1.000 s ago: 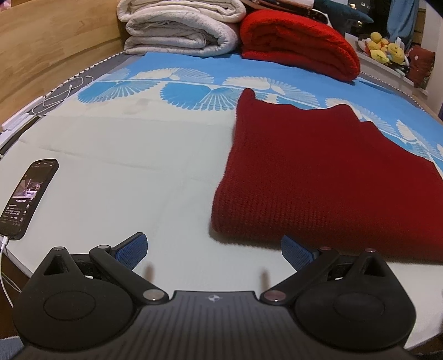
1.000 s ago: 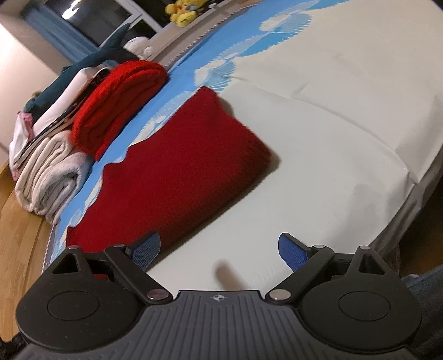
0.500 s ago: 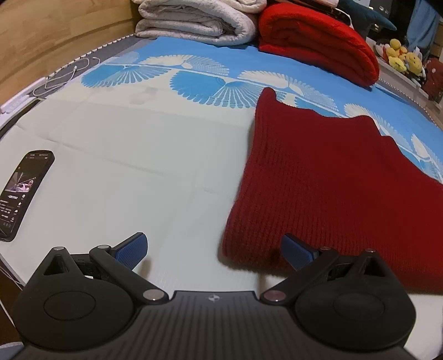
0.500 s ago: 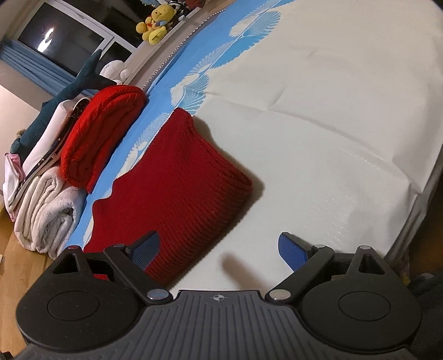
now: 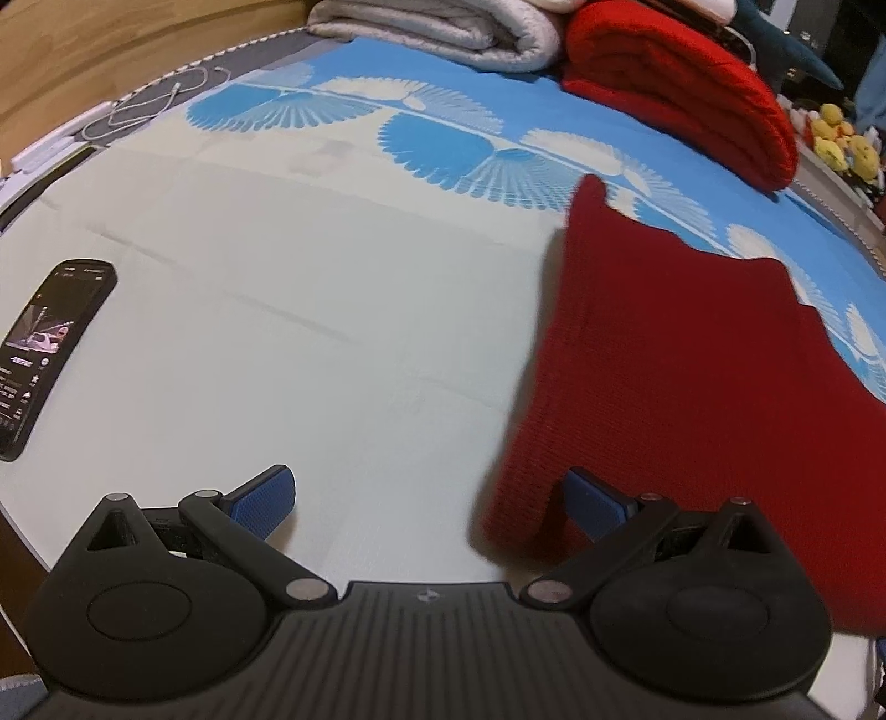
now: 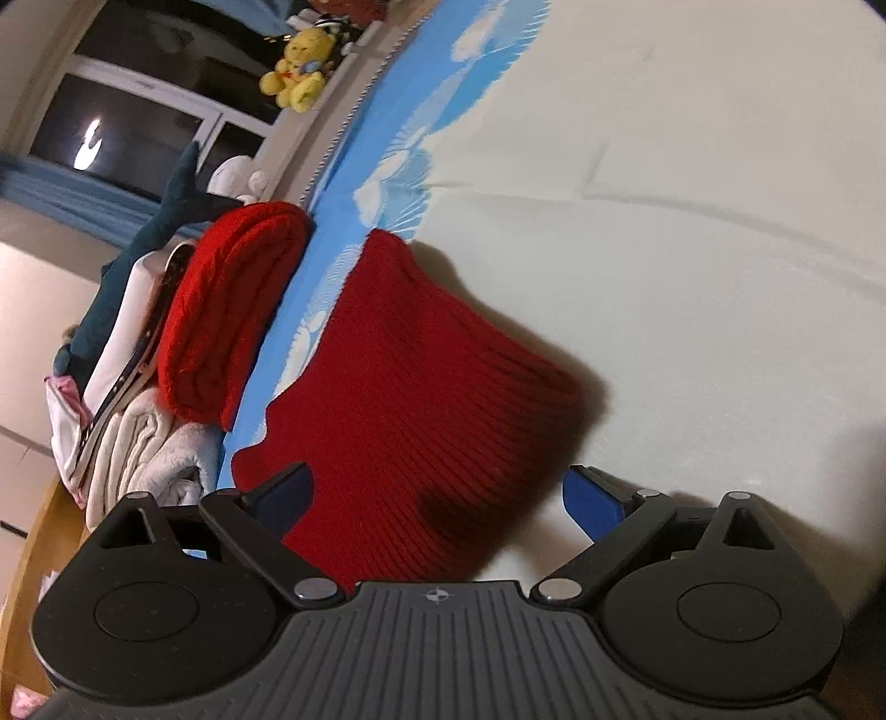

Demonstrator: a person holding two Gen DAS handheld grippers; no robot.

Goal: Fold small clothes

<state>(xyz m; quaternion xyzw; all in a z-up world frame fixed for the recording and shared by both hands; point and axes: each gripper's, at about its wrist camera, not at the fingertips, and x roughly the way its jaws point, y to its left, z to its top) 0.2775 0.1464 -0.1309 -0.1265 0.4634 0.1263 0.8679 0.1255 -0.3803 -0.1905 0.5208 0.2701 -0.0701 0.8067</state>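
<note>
A dark red knitted garment [image 5: 681,382] lies flat and folded on the pale part of a bed sheet [image 5: 310,332] whose far band is blue with white fan shapes; the garment's far edge reaches onto that blue band. In the left wrist view the left gripper [image 5: 429,498] hangs low over the sheet with its blue-padded fingers spread wide; the near left corner of the garment sits just inside its right-hand finger [image 5: 595,501], while the other finger [image 5: 263,495] is over bare sheet, and nothing is held between them. In the right wrist view the right gripper [image 6: 440,495] is likewise wide open, its two fingers straddling the near corner of the same garment [image 6: 432,399]: one finger [image 6: 288,490] lies over the knit, the other [image 6: 592,498] over pale sheet just beside the garment's edge. Whether either pad actually touches the cloth cannot be told. A lit phone [image 5: 47,354] lies on the sheet well to the left of the garment, and a white cable [image 5: 149,99] is coiled near the bed's far left edge. At the head of the bed a folded bright red blanket [image 5: 681,88] rests beside a folded grey-white blanket [image 5: 443,27]. Yellow plush toys [image 6: 296,66] sit on a ledge beyond the bed, by a dark window [image 6: 127,144]. There are no containers in either view.
</note>
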